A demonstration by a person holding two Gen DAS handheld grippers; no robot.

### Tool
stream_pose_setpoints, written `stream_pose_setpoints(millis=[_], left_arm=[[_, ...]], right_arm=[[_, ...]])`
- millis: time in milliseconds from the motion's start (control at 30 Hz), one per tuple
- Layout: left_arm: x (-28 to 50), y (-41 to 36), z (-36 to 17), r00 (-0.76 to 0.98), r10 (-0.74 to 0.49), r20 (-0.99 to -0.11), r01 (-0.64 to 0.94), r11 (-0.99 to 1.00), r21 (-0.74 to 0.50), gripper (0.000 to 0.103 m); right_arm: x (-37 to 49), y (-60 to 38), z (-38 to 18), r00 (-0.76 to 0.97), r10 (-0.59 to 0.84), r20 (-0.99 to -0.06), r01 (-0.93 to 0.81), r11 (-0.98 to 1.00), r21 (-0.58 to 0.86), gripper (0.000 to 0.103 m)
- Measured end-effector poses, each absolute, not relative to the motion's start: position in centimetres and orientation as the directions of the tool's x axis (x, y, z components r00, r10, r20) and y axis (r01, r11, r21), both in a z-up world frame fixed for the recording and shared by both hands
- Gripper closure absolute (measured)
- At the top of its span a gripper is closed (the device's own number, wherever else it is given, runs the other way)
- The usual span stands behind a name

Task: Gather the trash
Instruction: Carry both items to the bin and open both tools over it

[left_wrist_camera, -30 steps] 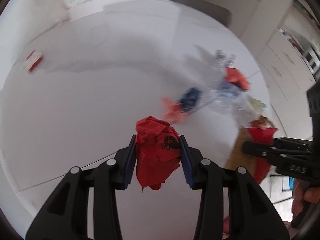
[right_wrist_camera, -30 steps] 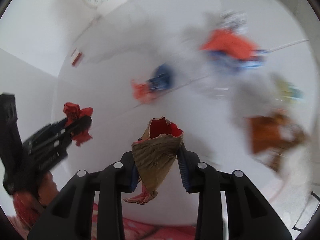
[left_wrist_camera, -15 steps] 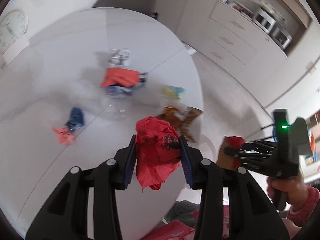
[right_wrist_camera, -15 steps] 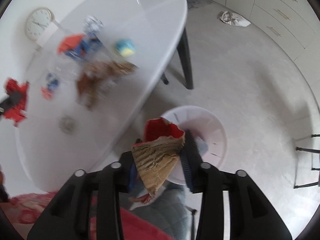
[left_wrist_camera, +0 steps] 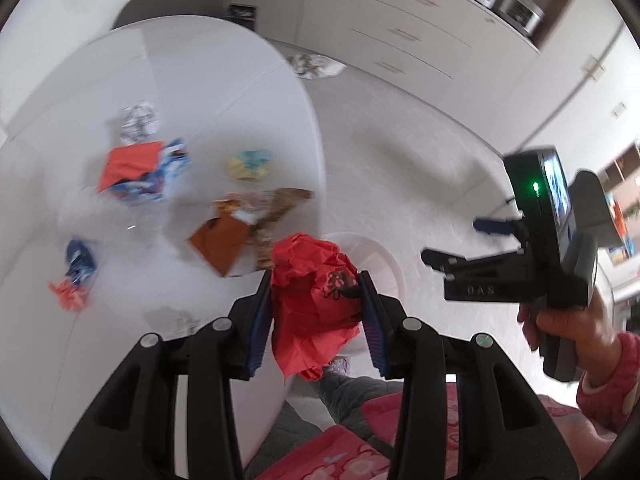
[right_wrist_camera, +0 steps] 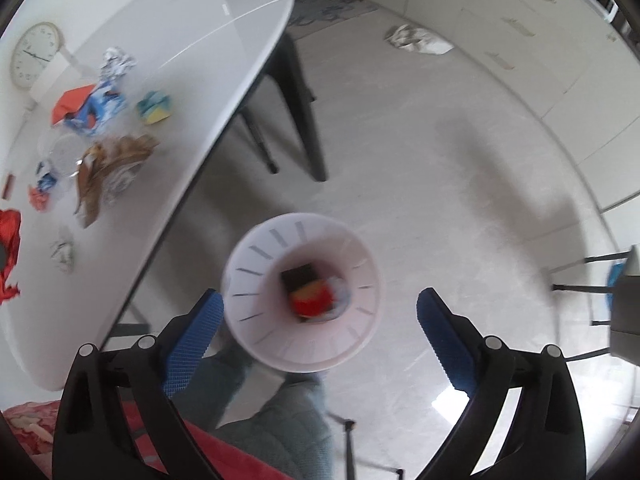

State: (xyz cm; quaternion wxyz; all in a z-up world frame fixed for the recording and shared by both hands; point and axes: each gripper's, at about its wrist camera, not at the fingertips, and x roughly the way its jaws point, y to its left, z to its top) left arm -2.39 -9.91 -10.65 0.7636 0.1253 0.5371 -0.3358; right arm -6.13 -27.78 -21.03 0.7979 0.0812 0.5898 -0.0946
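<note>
My left gripper (left_wrist_camera: pixel 316 316) is shut on a crumpled red paper (left_wrist_camera: pixel 316 296), held over the table's edge beside the white bin (left_wrist_camera: pixel 380 260). My right gripper (right_wrist_camera: pixel 320 324) is open and empty, right above the white bin (right_wrist_camera: pixel 256 320) on the floor. Inside the bin lies a brown-and-red paper scrap (right_wrist_camera: pixel 310 296). The right gripper also shows in the left wrist view (left_wrist_camera: pixel 460 246), open. The red paper shows at the left edge of the right wrist view (right_wrist_camera: pixel 8 252).
The white table (right_wrist_camera: pixel 192 92) holds more trash: a brown wrapper (right_wrist_camera: pixel 108 168), a yellow-blue wad (right_wrist_camera: pixel 154 108), a red and blue packet (right_wrist_camera: pixel 86 108), foil (right_wrist_camera: pixel 116 62), small scraps (right_wrist_camera: pixel 42 192). Dark table legs (right_wrist_camera: pixel 296 112) and a crumpled bag (right_wrist_camera: pixel 416 38) are on the floor.
My right gripper opened over the bin and the brown-and-red scrap dropped into it. My left gripper carried the red paper rightward toward the table's edge and the bin.
</note>
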Motion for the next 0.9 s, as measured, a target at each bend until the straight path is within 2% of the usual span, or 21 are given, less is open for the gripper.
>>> stream_pose_setpoints(millis=[133, 167, 200, 267, 433, 700, 900], left_arm=[[-2.7, -12.5, -11.4, 0.116, -0.405, -0.907, 0.687, 0.692, -0.221, 0.063], [-2.7, -13.0, -11.7, 0.089, -0.409, -0.908, 0.692, 0.681, -0.239, 0.059], [-2.8, -13.4, -12.0, 0.069, -0.41, -0.91, 0.693, 0.676, -0.252, 0.055], [-2.7, -14.1, -12.6, 0.037, -0.412, -0.91, 0.68, 0.678, -0.28, 0.033], [-3.5, -14.2, -12.1, 0.072, -0.425, -0.902, 0.677, 0.686, -0.269, 0.01], [-3.7, -13.5, -11.3, 0.131, -0.392, -0.911, 0.681, 0.703, -0.205, 0.008], [-2.6, -10.7, -10.3, 0.213, -0.361, -0.908, 0.621, 0.768, -0.16, 0.008]], right_arm=[[-6.9, -29.2, -19.4, 0.331, -0.155, -0.931, 0.259, 0.963, -0.068, 0.006], [-7.2, -29.5, -19.0, 0.347, -0.186, -0.919, 0.27, 0.959, -0.092, 0.006], [-7.5, -29.7, -18.7, 0.358, -0.213, -0.909, 0.279, 0.953, -0.114, 0.005], [-8.0, -30.5, -18.3, 0.369, -0.258, -0.893, 0.303, 0.942, -0.147, 0.003], [-8.8, -31.5, -18.0, 0.379, -0.275, -0.884, 0.328, 0.933, -0.149, 0.003], [-8.9, -30.7, -17.9, 0.379, -0.259, -0.888, 0.325, 0.936, -0.135, 0.003], [-8.4, -29.6, -17.6, 0.392, -0.239, -0.888, 0.303, 0.945, -0.12, 0.003]])
